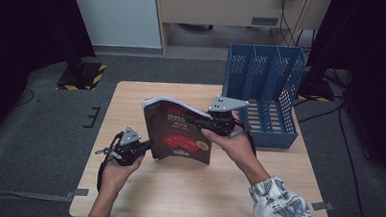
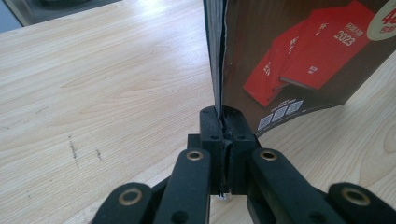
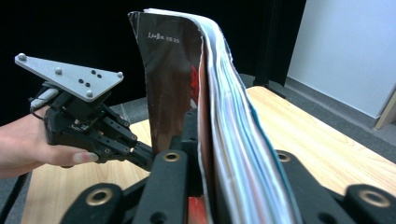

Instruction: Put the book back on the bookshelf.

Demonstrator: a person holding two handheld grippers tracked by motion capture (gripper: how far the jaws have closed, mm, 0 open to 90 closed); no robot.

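Table (image 1: 176, 198): light wooden top, square-cornered, standing on grey carpet; bare wood shows across its near half and along its left side. A few dark scuffs mark the grain in the left gripper view.

File rack (image 1: 269, 87): blue plastic, perforated walls, three upright compartments open to the front and top. It stands at the table's far right corner, just beyond the right gripper.

Book (image 1: 178, 133): thick softcover, dark brown cover with red book pictures, white lettering and "2023" on it. It is held up off the table top near the middle, standing roughly on edge and bowed, its white page block curving over at the top. In the right gripper view the pages fan past the jaws and the cover bends to the left. It lies between the two grippers, well short of the rack.

Right gripper (image 1: 214, 123): black body, grey three-cornered plate on top, held in the right hand (image 1: 234, 143), patterned sleeve behind. Its jaws are clamped on the book's right edge, one jaw on the cover side and one on the page side.

Left gripper (image 1: 146, 147): black body, smaller grey plate, cable trailing toward the table's left front edge, held in the left hand (image 1: 115, 167). Its jaws are pressed nearly together on the book's lower left corner, pinching the cover edge, as seen in the left gripper view.
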